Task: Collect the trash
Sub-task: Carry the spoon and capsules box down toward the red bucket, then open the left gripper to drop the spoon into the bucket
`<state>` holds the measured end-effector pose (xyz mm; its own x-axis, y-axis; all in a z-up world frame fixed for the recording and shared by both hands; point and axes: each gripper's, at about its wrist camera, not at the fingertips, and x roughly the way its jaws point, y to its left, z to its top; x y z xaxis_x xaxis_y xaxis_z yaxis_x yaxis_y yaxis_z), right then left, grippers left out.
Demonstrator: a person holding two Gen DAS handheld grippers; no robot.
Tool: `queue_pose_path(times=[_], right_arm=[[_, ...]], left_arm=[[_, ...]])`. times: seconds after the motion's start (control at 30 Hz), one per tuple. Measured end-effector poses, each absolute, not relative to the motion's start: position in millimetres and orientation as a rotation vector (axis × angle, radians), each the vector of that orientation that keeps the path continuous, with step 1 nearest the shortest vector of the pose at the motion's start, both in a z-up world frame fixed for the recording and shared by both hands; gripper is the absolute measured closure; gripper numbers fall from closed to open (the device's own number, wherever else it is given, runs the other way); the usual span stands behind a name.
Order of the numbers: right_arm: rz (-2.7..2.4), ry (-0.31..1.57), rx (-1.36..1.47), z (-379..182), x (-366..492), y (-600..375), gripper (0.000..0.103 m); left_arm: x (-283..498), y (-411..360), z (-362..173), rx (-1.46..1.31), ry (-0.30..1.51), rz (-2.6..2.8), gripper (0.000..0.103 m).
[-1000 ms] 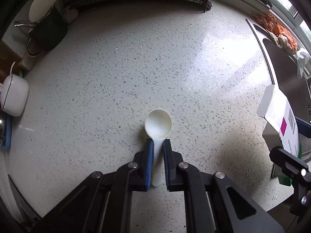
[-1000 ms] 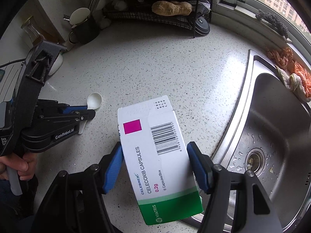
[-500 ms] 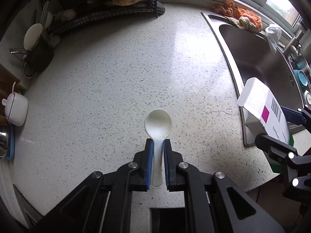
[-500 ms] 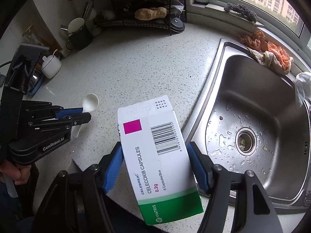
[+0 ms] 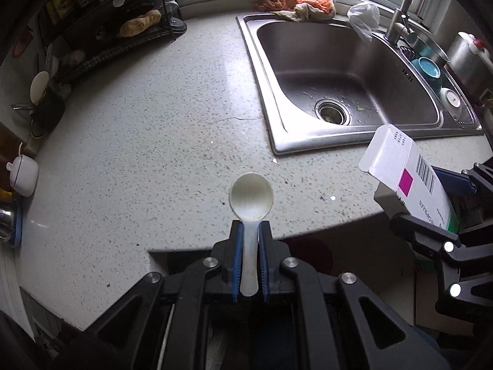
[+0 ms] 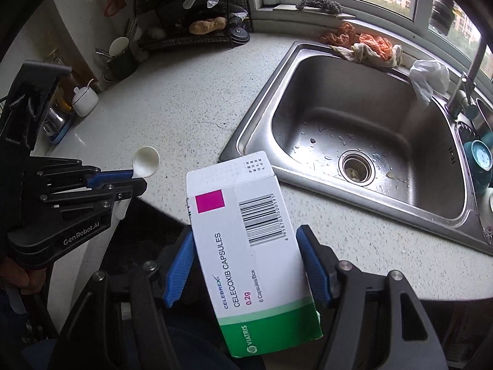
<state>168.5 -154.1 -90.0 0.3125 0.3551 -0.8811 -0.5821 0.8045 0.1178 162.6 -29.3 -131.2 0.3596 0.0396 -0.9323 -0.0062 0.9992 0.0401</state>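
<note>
My left gripper (image 5: pixel 249 231) is shut on the handle of a white plastic spoon (image 5: pixel 251 197), whose bowl sticks out past the fingertips above the counter's front edge. In the right wrist view the same spoon (image 6: pixel 146 162) shows at the left, held by the left gripper (image 6: pixel 135 180). My right gripper (image 6: pixel 246 246) is shut on a white, green and magenta medicine box (image 6: pixel 246 240), its blue pads pressing both long sides. That box (image 5: pixel 409 182) also appears at the right edge of the left wrist view, held off the counter.
A speckled countertop (image 5: pixel 154 141) runs to a steel sink (image 5: pixel 348 71) with rags (image 5: pixel 302 3) behind it. A black wire rack (image 6: pixel 191 30), a mug with utensils (image 6: pixel 118 58) and a white lidded pot (image 6: pixel 84 98) stand along the back left. A dark gap lies below the counter's front edge.
Both grippers have pulled back from the counter toward its front edge and risen a little, still holding the spoon and the box. The sink has come fully into view.
</note>
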Motion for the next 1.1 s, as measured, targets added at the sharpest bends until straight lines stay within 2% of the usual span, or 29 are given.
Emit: queue_pose_path(times=[0.4, 0.6, 0.8, 1.1], right_arm=[[0.579, 1.107, -0.205, -105, 97, -228, 0.04], [0.547, 1.14, -0.178, -121, 85, -249, 0.04], [0.51, 1.177, -0.114, -157, 91, -262, 0.04], [0.479, 1.222, -0.129, -272, 110, -265, 0.04]], left_arm=[[76, -120, -144, 0.071, 1.21, -0.045, 0.094], [65, -149, -167, 0.087, 1.242, -0.096, 0.094], [73, -164, -220, 0.086, 1.294, -0.134, 0.094], [93, -168, -359, 0.046, 1.37, -0.138, 0.093]])
